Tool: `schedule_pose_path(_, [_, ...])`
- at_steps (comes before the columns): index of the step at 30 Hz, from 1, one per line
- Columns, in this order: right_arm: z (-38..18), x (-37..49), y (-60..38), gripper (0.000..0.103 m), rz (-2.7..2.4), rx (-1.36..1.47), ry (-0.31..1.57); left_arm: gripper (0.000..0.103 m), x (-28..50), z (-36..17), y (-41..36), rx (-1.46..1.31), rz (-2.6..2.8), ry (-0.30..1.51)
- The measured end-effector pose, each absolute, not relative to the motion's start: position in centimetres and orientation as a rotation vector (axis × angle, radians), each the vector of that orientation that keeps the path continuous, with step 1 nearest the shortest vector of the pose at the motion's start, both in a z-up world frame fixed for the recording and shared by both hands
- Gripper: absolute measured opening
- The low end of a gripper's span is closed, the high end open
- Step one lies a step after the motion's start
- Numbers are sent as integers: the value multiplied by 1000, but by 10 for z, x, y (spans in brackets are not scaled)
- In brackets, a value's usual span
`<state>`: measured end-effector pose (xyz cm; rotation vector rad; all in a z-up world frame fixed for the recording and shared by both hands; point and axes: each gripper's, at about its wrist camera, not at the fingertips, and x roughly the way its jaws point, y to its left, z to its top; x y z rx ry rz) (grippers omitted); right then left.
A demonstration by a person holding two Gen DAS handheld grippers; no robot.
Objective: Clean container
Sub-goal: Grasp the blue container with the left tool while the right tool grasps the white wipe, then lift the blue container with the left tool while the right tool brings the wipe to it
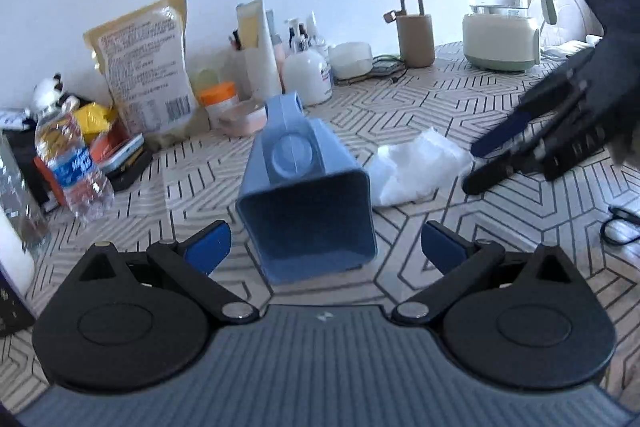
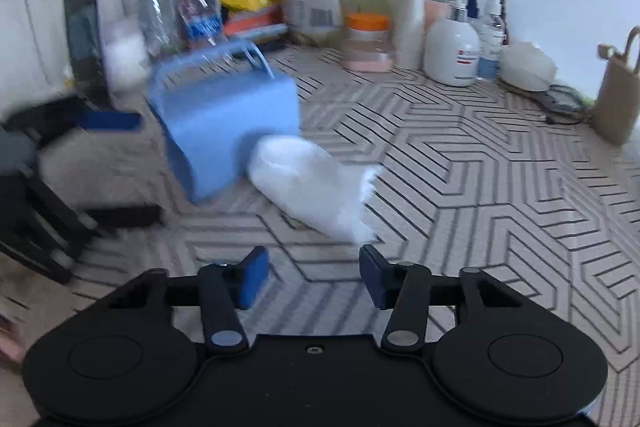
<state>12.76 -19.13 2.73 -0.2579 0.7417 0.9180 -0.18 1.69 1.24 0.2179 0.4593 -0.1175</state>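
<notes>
A blue plastic container (image 1: 304, 195) lies on its side on the patterned table, its open mouth facing my left gripper (image 1: 326, 247). That gripper is open, with the mouth between its blue pads. A white crumpled cloth (image 1: 416, 167) lies just right of the container. In the right wrist view the container (image 2: 224, 123) is left of centre with the cloth (image 2: 316, 183) against it. My right gripper (image 2: 314, 277) is open and empty, just short of the cloth. It also shows in the left wrist view (image 1: 500, 155) at the right.
Along the back wall stand a water bottle (image 1: 74, 167), a printed pouch (image 1: 144, 67), lotion bottles (image 1: 306, 71), an orange-lidded jar (image 1: 220, 99), a tan holder (image 1: 416, 35) and a kettle (image 1: 500, 23). A black cable (image 1: 620, 227) lies at the right.
</notes>
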Motion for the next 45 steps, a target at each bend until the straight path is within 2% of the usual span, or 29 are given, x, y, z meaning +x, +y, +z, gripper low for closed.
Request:
schedule_pose_path(5, [46,139,-188,58,916,-217,690,103,10,9,25,168,-98,490])
schedule_pose_path(7, [46,149,-188,70,914,-156,692,103,13,9,28,148,-91,504])
schedule_pose_path(8, [45,154,-188,82,912,-128,691,103,15,9,29,139,-87,511])
schedule_pose_path(9, [44,159,-188,85,911,-104,693,103,14,9,29,137,-93,514])
schedule_pose_path(11, [35,169,-185,85,913,-88,711,103,14,8,25,162,-104,520])
schedule_pose_path(12, [31,172,-182,77,915,-88,721,103,14,8,21,184,-104,520])
schedule_pose_path(14, [19,172,-172,68,925,-149,740,103,15,7,12,232,-104,511])
schedule_pose_path(17, [7,161,-160,65,933,-246,701,103,19,4,-1,326,-52,480])
schedule_pose_path(19, [7,154,-154,58,931,-301,673,103,24,1,-8,416,24,455])
schedule_pose_path(21, [8,153,-154,37,949,-279,680,103,24,1,-12,480,51,408])
schedule_pose_path(23, [10,155,-155,32,942,-258,686,101,25,0,-11,480,27,400])
schedule_pose_path(24, [11,156,-155,26,939,-247,686,92,25,0,-10,481,19,399])
schedule_pose_path(26, [13,162,-159,25,958,-185,676,80,26,0,-8,484,29,391])
schedule_pose_path(29, [14,171,-165,21,1025,-43,663,79,28,2,-2,454,38,396])
schedule_pose_path(35, [12,187,-164,21,1223,253,614,79,33,4,-4,459,38,403])
schedule_pose_path(40, [13,189,-159,21,1274,286,617,89,47,5,-3,393,43,452])
schedule_pose_path(45, [9,187,-158,21,1287,305,636,89,50,5,0,365,35,470])
